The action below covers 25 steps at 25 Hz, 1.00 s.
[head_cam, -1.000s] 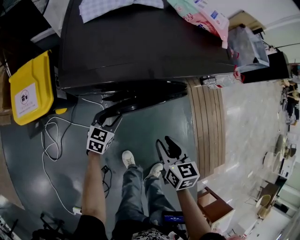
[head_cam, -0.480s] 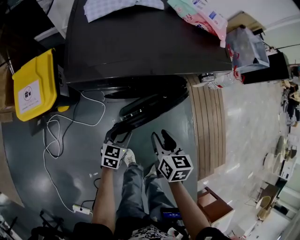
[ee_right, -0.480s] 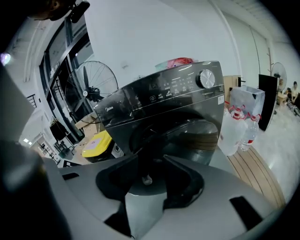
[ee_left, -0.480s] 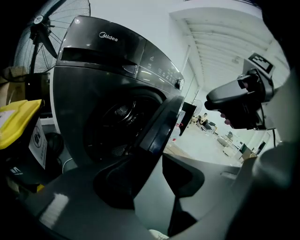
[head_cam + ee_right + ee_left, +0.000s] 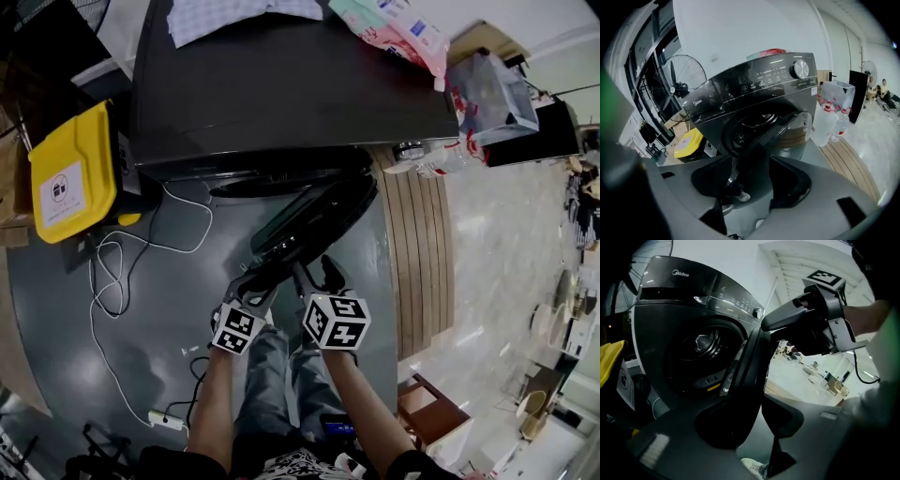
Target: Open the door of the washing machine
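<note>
The dark front-loading washing machine (image 5: 281, 84) stands at the top of the head view. Its round door (image 5: 314, 220) hangs swung out towards me, and the drum (image 5: 701, 345) shows behind it. My left gripper (image 5: 255, 281) has the door's free edge (image 5: 750, 366) between its jaws, which are closing, both pads against it. My right gripper (image 5: 315, 275) sits just to the right at the same edge. Its jaws are opening, and the door rim (image 5: 740, 164) runs between them with a gap on each side.
A yellow bin (image 5: 70, 173) and loose white cables (image 5: 112, 272) lie left of the machine. A plastic bag (image 5: 487, 94) and bottles (image 5: 427, 164) stand at its right by a wooden strip (image 5: 412, 253). A checked cloth (image 5: 234, 14) lies on top. My legs (image 5: 272, 366) are below the grippers.
The left gripper has moved right and towards me with the door's edge, and the door has swung wider. The right gripper has moved up-left to that edge.
</note>
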{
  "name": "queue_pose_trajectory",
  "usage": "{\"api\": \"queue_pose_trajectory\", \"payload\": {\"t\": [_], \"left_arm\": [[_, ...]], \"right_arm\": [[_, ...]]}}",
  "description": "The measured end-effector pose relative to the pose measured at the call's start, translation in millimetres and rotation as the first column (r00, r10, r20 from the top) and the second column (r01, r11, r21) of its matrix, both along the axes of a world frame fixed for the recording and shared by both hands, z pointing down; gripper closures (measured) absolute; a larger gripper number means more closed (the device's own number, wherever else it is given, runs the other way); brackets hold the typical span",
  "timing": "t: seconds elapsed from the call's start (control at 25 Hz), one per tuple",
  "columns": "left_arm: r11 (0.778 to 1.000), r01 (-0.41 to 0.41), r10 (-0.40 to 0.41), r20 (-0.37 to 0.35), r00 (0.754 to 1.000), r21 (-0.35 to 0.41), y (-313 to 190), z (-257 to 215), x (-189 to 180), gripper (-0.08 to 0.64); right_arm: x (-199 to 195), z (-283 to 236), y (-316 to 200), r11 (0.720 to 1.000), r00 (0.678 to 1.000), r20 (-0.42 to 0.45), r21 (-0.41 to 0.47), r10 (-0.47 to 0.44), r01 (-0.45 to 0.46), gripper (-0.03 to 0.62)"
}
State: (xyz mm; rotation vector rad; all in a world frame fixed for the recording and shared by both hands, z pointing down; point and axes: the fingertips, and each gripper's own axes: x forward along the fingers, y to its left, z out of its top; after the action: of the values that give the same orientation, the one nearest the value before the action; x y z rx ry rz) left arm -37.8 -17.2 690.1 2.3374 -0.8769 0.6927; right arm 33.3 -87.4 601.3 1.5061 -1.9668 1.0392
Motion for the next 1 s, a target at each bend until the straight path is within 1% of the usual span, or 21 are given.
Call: {"api": "queue_pose_trajectory", "payload": {"t": [0.12, 0.24, 0.4, 0.56, 0.68, 0.8, 0.84, 1.0], "left_arm": [[0.997, -0.076, 0.076, -0.009, 0.997, -0.013, 12.2, -0.5, 11.4, 0.388], [0.995, -0.094, 0.094, -0.012, 0.996, -0.018, 19.2, -0.5, 18.9, 0.388], [0.991, -0.127, 0.127, 0.0, 0.992, -0.034, 29.9, 3.0, 25.0, 0.388], [0.987, -0.156, 0.156, -0.005, 0.988, -0.044, 38.5, 2.2, 32.8, 0.387], [0.982, -0.184, 0.183, -0.008, 0.983, -0.051, 45.4, 2.3, 40.9, 0.387], [0.971, -0.229, 0.227, -0.04, 0.973, -0.068, 52.7, -0.6, 50.8, 0.387], [0.967, -0.242, 0.238, -0.055, 0.97, -0.074, 55.1, -2.2, 52.3, 0.397], [0.957, -0.28, 0.275, -0.076, 0.958, -0.075, 61.3, -9.6, 55.3, 0.371]], "right_arm": [[4.9, 8.3, 7.1, 0.999, 1.0, -0.02, -0.043, 0.005, -0.005, 0.341], [7.4, 8.6, 11.8, 0.999, 0.999, -0.04, -0.033, -0.001, -0.001, 0.36], [11.7, 8.4, 18.5, 0.999, 0.996, -0.087, -0.04, -0.031, 0.028, 0.363], [16.4, 11.3, 23.2, 0.996, 0.997, -0.068, -0.079, -0.037, 0.032, 0.356], [22.3, 15.1, 27.2, 0.994, 0.998, -0.059, -0.106, -0.026, 0.019, 0.35], [30.4, 17.1, 31.8, 0.994, 0.998, -0.066, -0.104, -0.021, 0.014, 0.356], [32.4, 17.3, 34.0, 0.995, 0.997, -0.066, -0.099, -0.025, 0.019, 0.358], [40.9, 17.2, 41.2, 0.994, 0.997, -0.061, -0.102, -0.038, 0.032, 0.367]]}}
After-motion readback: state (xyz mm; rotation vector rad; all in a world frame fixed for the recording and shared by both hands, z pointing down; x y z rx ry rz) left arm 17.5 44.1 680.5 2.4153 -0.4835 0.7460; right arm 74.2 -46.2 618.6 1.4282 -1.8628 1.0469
